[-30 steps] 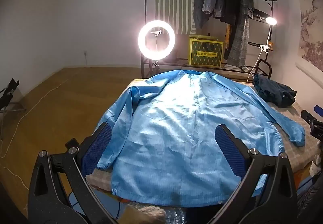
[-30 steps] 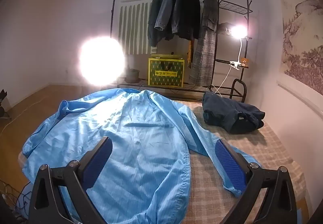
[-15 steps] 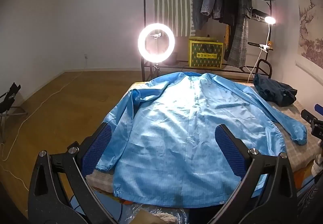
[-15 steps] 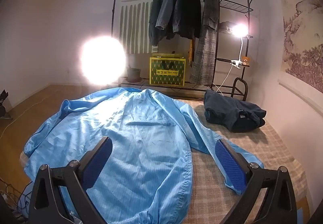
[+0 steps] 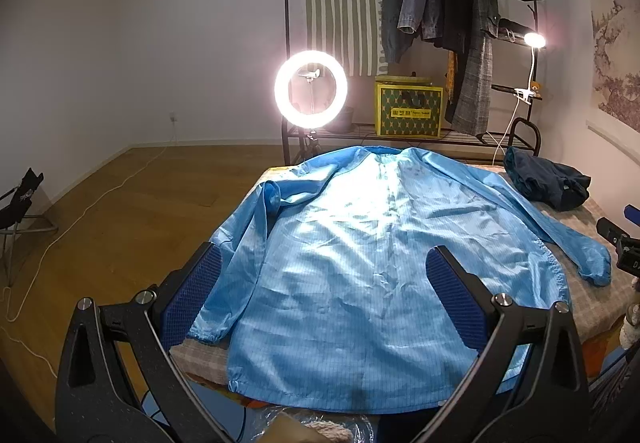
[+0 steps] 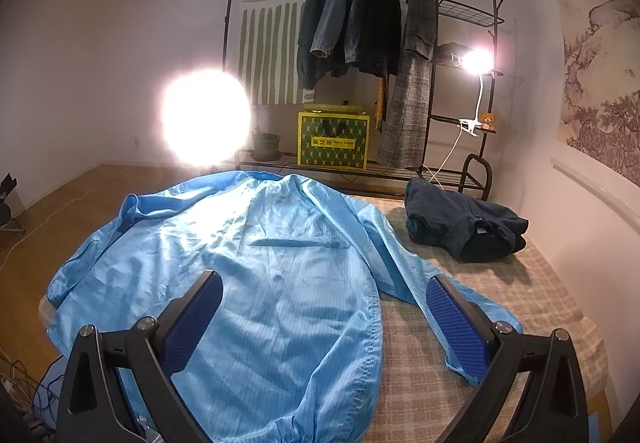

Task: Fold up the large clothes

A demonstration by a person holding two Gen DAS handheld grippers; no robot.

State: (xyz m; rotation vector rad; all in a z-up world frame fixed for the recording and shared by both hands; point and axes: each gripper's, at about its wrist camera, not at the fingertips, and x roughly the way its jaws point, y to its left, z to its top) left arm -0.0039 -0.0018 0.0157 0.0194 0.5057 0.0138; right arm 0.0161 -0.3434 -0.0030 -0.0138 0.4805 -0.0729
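Note:
A large light-blue jacket lies spread flat, back up, on a checked table, hem toward me and both sleeves out. It also shows in the right wrist view. My left gripper is open and empty, held above the hem end. My right gripper is open and empty, above the jacket's right side near its right sleeve.
A folded dark-blue garment lies at the table's far right. Behind the table stand a lit ring light, a clothes rack with hanging coats, a yellow box and a clip lamp. Wooden floor lies to the left.
Both grippers have drawn back and risen slightly, so the jacket looks a little farther and lower in view. The jacket has not moved and the jaws stay open.

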